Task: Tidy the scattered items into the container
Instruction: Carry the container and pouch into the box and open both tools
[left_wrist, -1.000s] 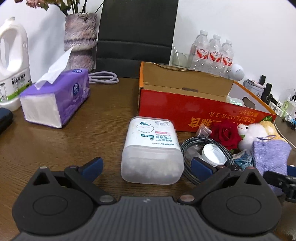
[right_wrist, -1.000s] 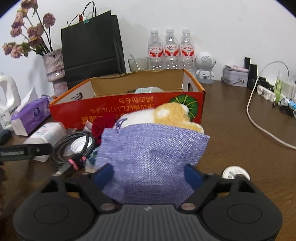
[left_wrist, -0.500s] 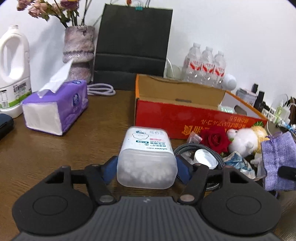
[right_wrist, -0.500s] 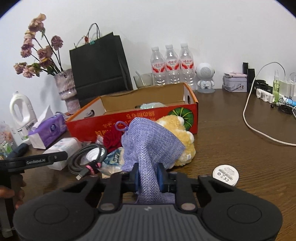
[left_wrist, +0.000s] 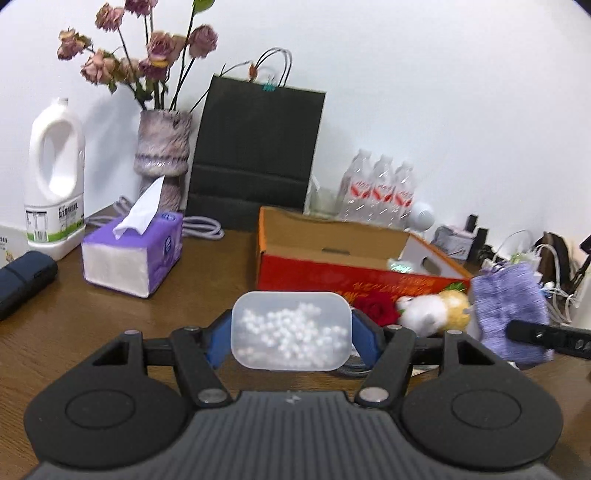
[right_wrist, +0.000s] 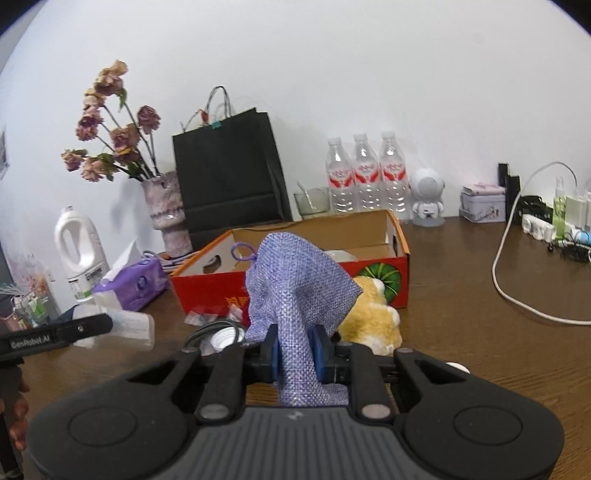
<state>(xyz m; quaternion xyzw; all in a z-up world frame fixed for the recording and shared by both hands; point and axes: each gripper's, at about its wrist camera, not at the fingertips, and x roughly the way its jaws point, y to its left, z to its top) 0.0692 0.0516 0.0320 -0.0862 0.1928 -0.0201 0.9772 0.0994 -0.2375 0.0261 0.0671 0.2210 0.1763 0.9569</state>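
Both grippers are loaded. My left gripper (left_wrist: 291, 341) is clamped across a translucent tub of cotton swabs (left_wrist: 291, 339), carried clear of the wooden table (left_wrist: 110, 325); my right gripper (right_wrist: 297, 356) is pinched tight on a lilac burlap drawstring pouch (right_wrist: 295, 291), which hangs bunched above the clutter. The container, an open orange-and-red cardboard box (right_wrist: 400, 273), sits just beyond both loads, with a plush toy (right_wrist: 373, 314) and a coiled cable (right_wrist: 207, 332) lying on the table in front of it.

To do this well, I judge I should lift each load over the near wall before letting go, and keep the tub level so it does not slip between the pads. The two hands should not crowd one spot.

Readable writing: "GenRobot.AI" on the other gripper's finger. The box's print is upside down and I cannot read it.
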